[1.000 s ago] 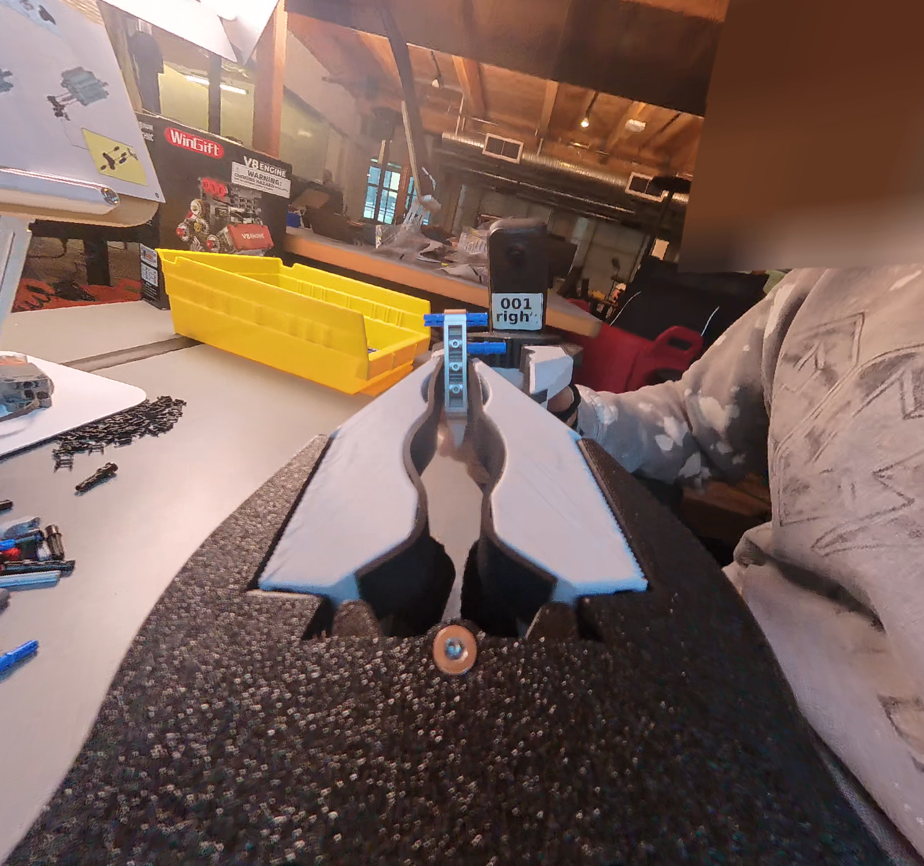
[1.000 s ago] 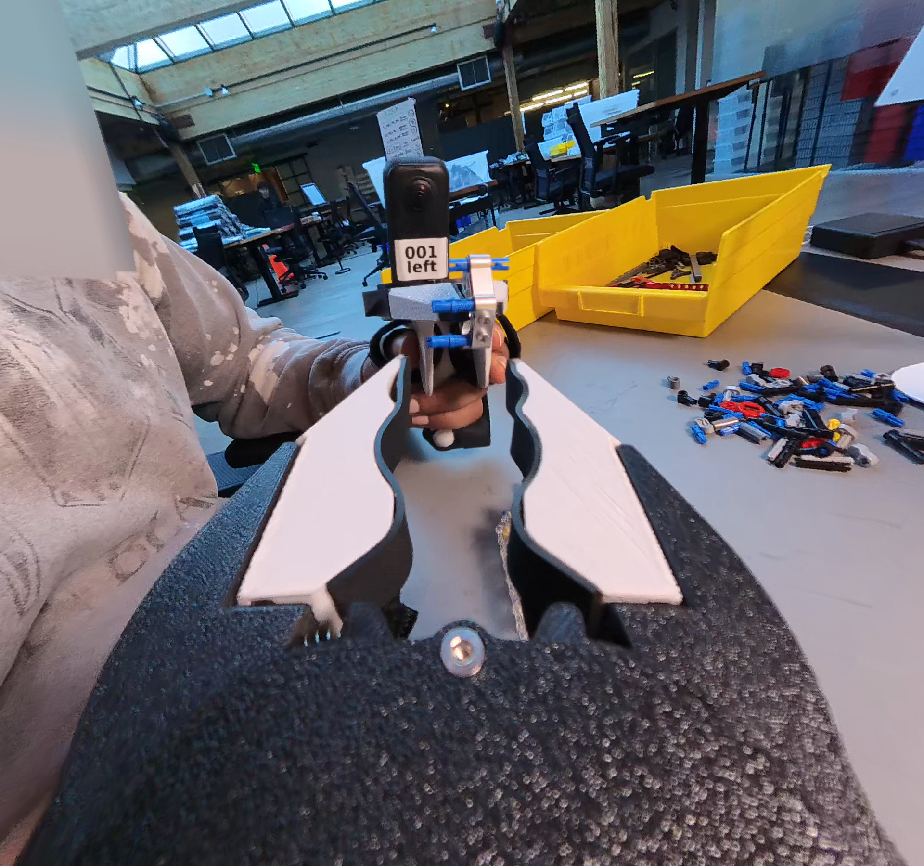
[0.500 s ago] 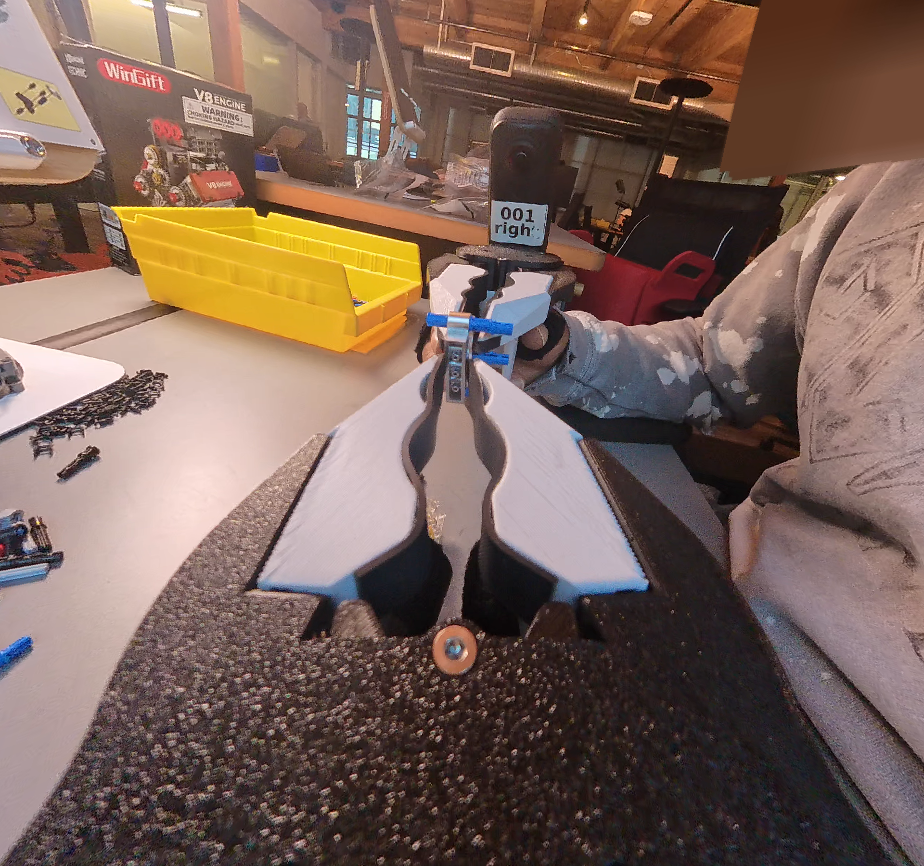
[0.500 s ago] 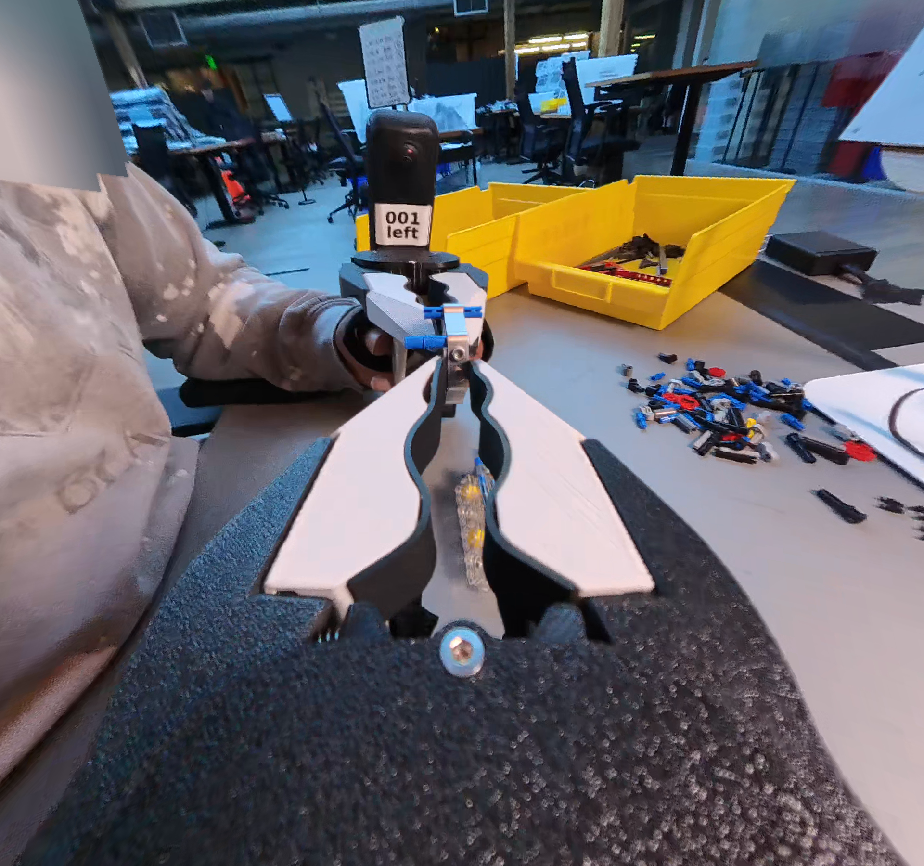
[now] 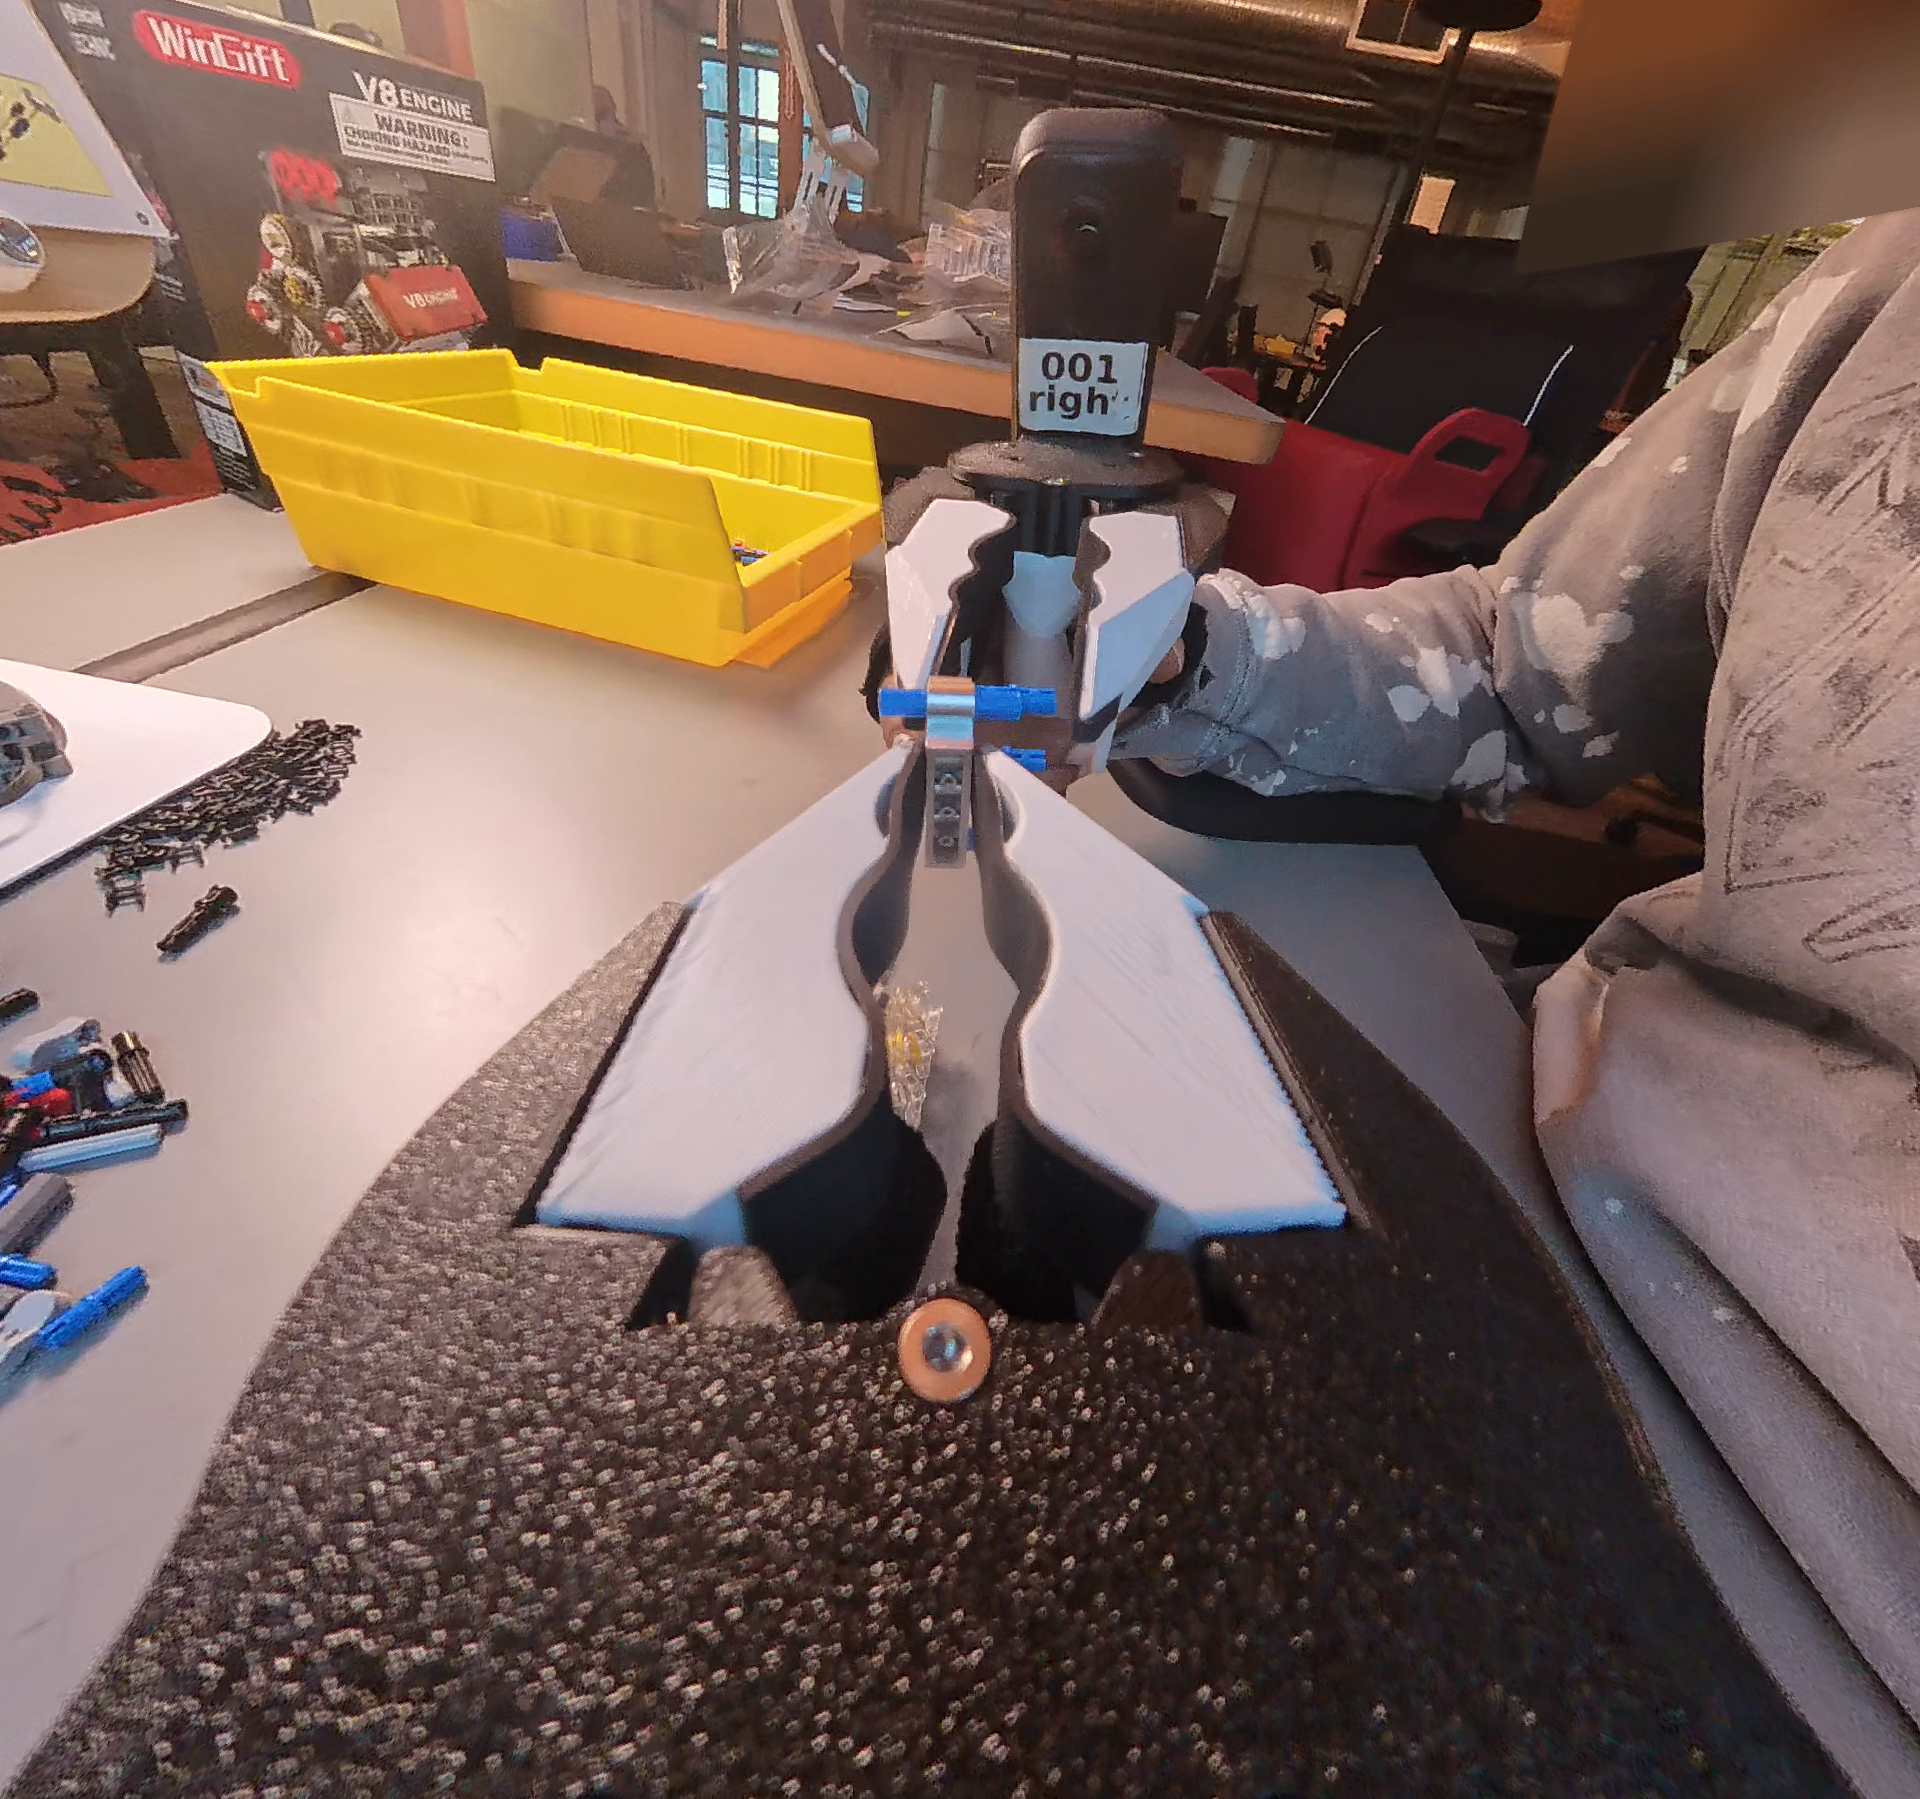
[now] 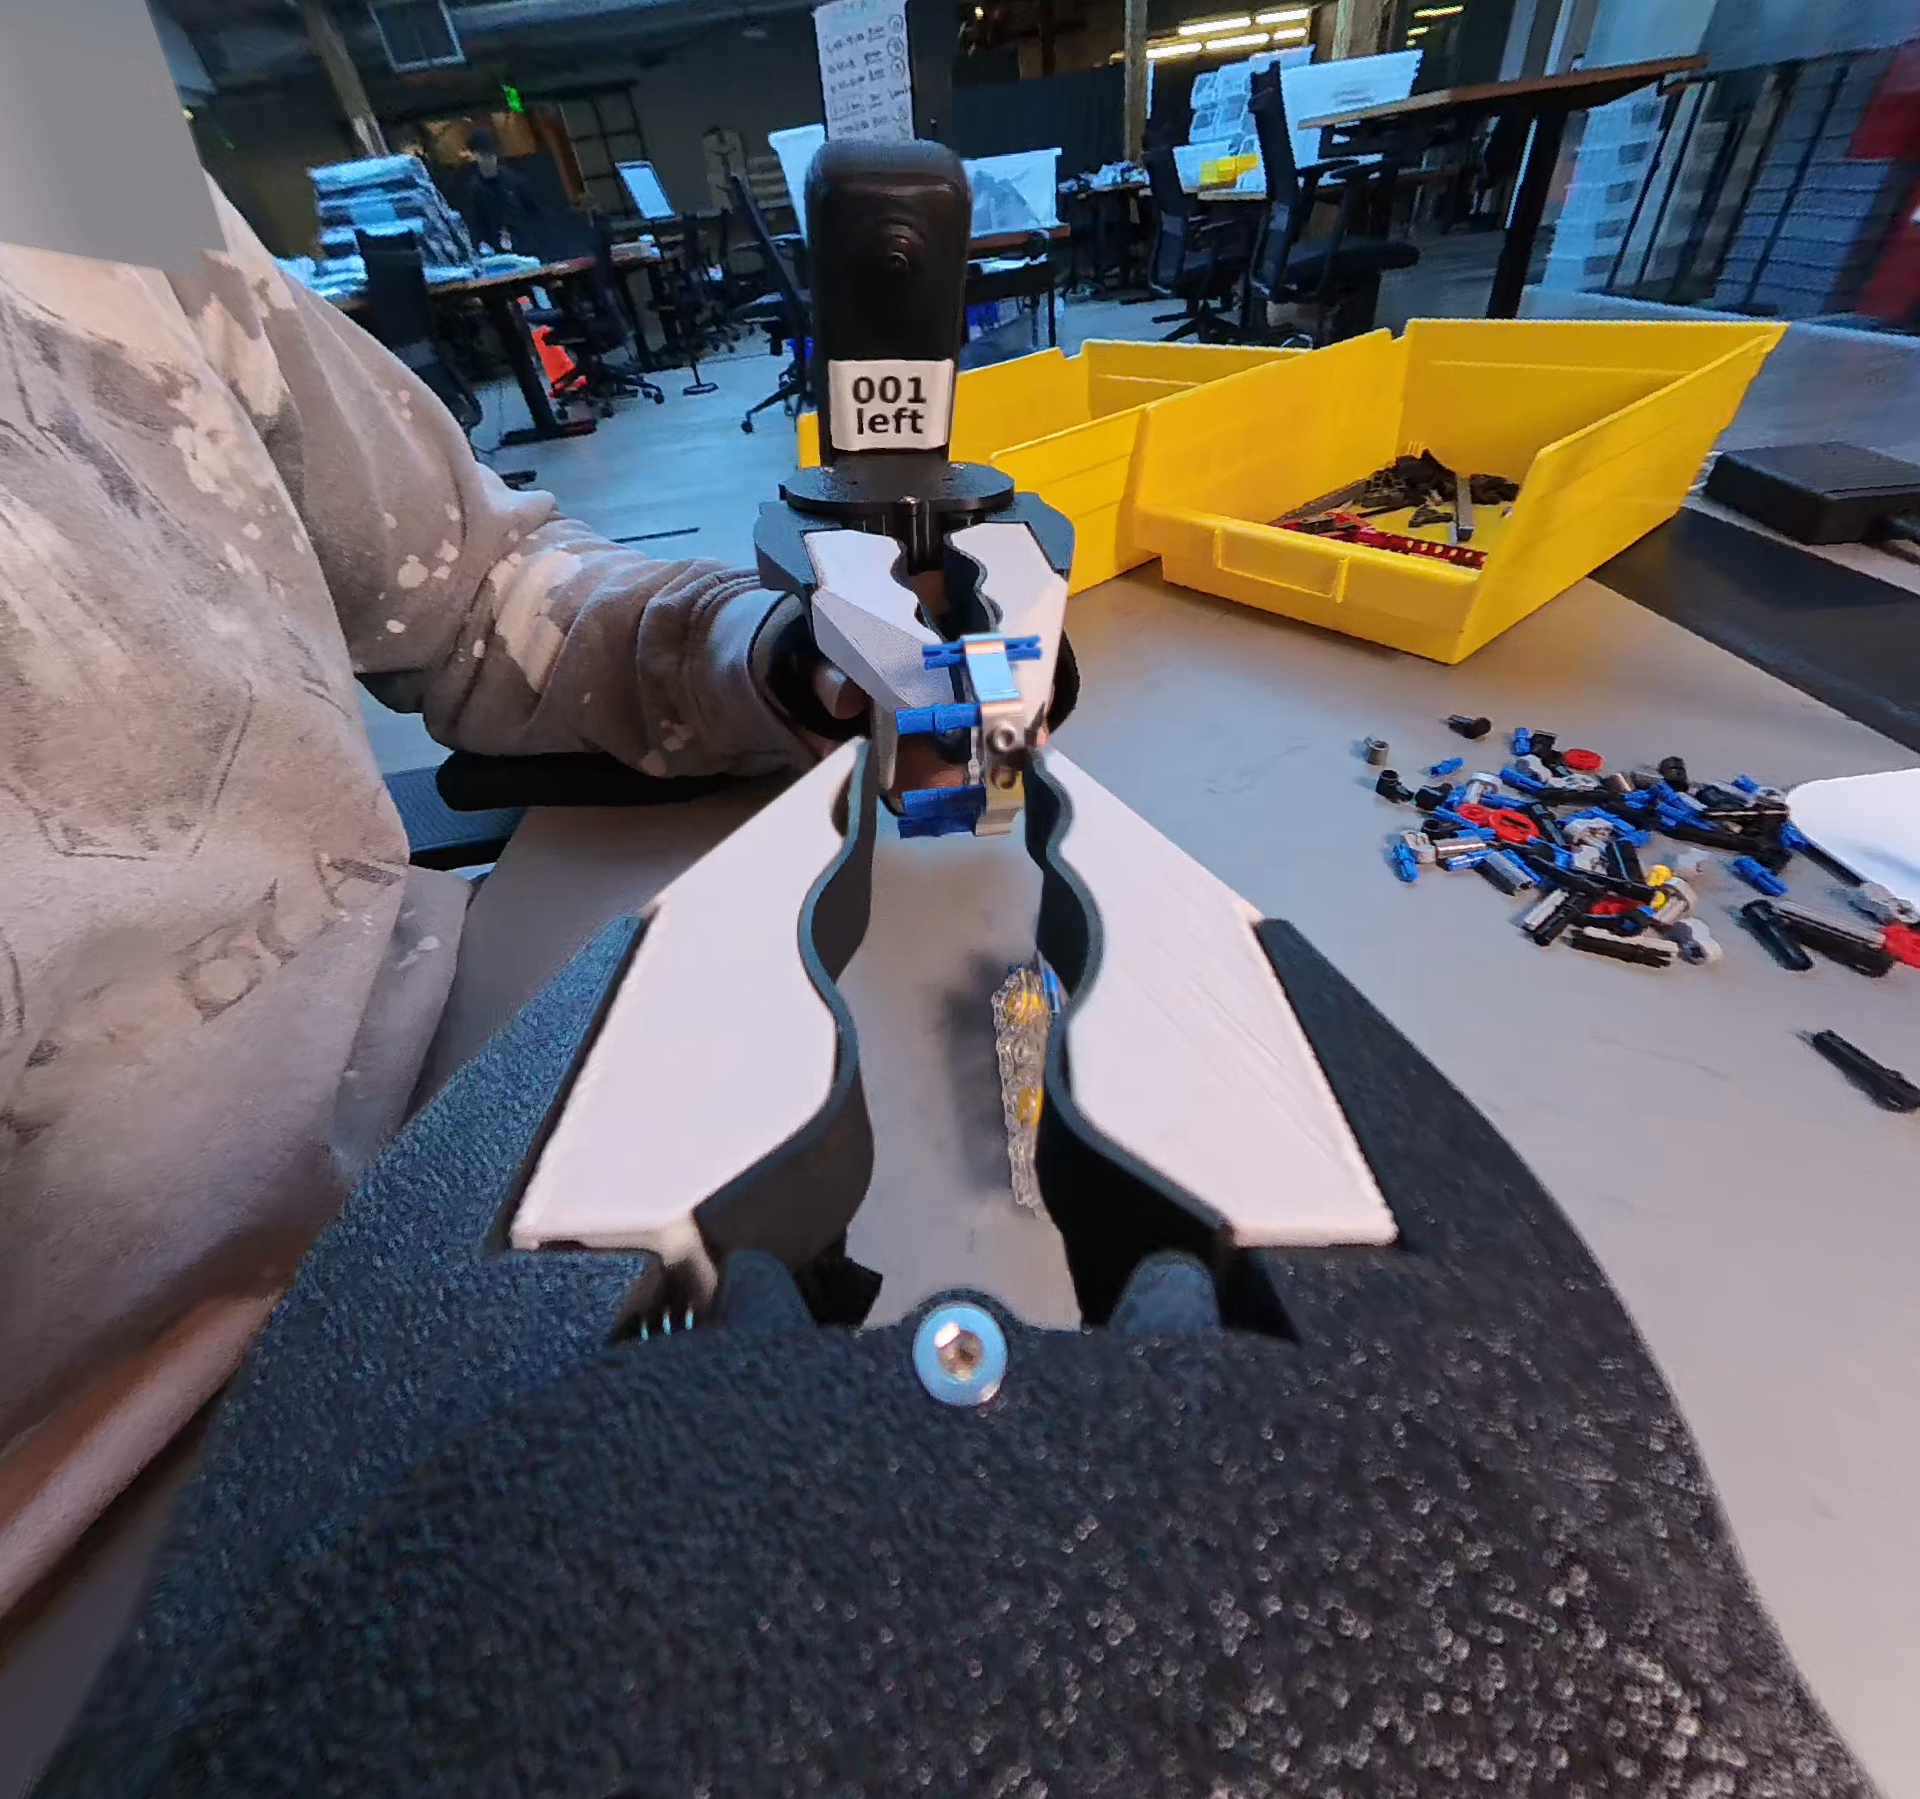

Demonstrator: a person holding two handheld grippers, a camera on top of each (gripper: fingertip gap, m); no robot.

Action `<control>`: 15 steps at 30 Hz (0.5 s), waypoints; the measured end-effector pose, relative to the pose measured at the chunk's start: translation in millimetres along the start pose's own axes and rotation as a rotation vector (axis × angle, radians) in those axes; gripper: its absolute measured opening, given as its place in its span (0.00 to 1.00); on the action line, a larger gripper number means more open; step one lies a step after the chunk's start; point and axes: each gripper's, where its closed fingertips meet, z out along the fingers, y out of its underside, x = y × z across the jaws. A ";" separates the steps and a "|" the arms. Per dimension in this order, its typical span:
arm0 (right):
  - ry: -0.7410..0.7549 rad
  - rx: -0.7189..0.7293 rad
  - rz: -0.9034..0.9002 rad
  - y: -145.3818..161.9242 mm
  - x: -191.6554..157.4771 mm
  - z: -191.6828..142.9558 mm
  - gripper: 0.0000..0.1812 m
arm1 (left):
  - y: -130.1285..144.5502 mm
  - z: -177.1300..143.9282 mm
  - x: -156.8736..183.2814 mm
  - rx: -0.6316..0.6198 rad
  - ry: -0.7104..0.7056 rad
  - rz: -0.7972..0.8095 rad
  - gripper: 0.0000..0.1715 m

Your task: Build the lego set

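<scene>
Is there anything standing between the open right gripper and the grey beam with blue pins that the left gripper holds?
Nothing visible does. The grey beam, pinched in the left gripper, sits at the mouth of the right gripper, close to one finger. Only the beam's own blue pins reach into the gap between the fingers.

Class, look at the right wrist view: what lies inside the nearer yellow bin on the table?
Inside the yellow bin lies a small heap of black parts and a red beam. Its front wall hides the floor nearest the camera, so anything lying there cannot be seen.
</scene>
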 end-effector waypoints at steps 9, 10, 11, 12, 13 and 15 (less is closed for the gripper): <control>-0.017 0.006 0.041 2.2 -0.9 2.6 0.13 | 4.9 4.9 2.4 -0.023 -0.011 0.035 0.03; -0.014 0.007 0.045 2.6 0.0 2.5 0.13 | 5.5 4.9 1.9 -0.026 -0.014 0.036 0.03; -0.014 0.004 0.044 3.3 0.1 2.6 0.13 | 6.0 5.0 2.0 -0.028 -0.011 0.032 0.03; -0.014 0.006 0.040 3.0 0.0 2.5 0.13 | 5.9 4.9 2.2 -0.026 -0.007 0.027 0.03; -0.011 0.014 0.033 1.9 0.0 2.2 0.13 | 5.5 5.0 2.8 -0.024 -0.004 0.022 0.03; -0.011 0.020 0.026 0.7 -0.5 2.0 0.12 | 5.2 5.0 3.4 -0.025 -0.001 0.018 0.03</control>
